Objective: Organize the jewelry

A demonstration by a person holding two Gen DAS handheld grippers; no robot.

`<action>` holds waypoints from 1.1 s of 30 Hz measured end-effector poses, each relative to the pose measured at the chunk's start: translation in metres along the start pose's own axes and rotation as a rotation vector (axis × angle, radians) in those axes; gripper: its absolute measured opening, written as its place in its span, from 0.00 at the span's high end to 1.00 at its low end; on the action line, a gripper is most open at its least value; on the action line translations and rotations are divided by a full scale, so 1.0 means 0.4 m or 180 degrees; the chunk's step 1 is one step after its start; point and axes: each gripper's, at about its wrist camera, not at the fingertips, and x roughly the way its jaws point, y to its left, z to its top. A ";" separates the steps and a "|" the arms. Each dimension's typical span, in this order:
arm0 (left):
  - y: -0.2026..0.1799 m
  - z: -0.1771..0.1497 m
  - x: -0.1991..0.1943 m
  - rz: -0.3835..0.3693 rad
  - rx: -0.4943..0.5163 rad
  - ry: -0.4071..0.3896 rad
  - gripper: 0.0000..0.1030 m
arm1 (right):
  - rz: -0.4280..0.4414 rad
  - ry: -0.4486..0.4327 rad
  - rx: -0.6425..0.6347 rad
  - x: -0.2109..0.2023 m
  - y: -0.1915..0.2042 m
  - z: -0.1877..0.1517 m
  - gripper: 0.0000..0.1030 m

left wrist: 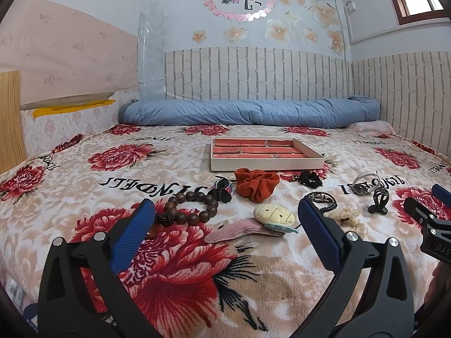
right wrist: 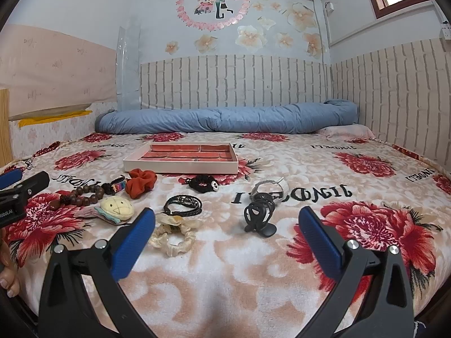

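A shallow tray [left wrist: 265, 164] with a red brick-pattern lining lies on the bed; it also shows in the right wrist view [right wrist: 180, 166]. In front of it lie a wooden bead bracelet [left wrist: 194, 207], a rust scrunchie [left wrist: 256, 184], a plush hair clip [left wrist: 273, 215], a black scrunchie [left wrist: 308, 178], a black braided bracelet [right wrist: 183, 204], a cream scrunchie [right wrist: 174, 235], a black claw clip [right wrist: 258, 215] and a watch [right wrist: 267, 187]. My left gripper [left wrist: 225, 225] is open and empty above the plush clip. My right gripper [right wrist: 225, 226] is open and empty, near the claw clip.
A floral blanket [right wrist: 282, 267] covers the bed. A rolled blue quilt [left wrist: 248, 111] lies along the far wall. Brick-pattern wall panels close the back and right sides. A wooden headboard [left wrist: 8, 118] stands at the left. A small colourful clip [left wrist: 222, 187] lies near the beads.
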 end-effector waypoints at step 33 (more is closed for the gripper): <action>0.000 -0.009 0.004 -0.0003 0.0021 0.0026 0.05 | -0.0012 0.0038 -0.0010 0.009 0.003 -0.014 0.04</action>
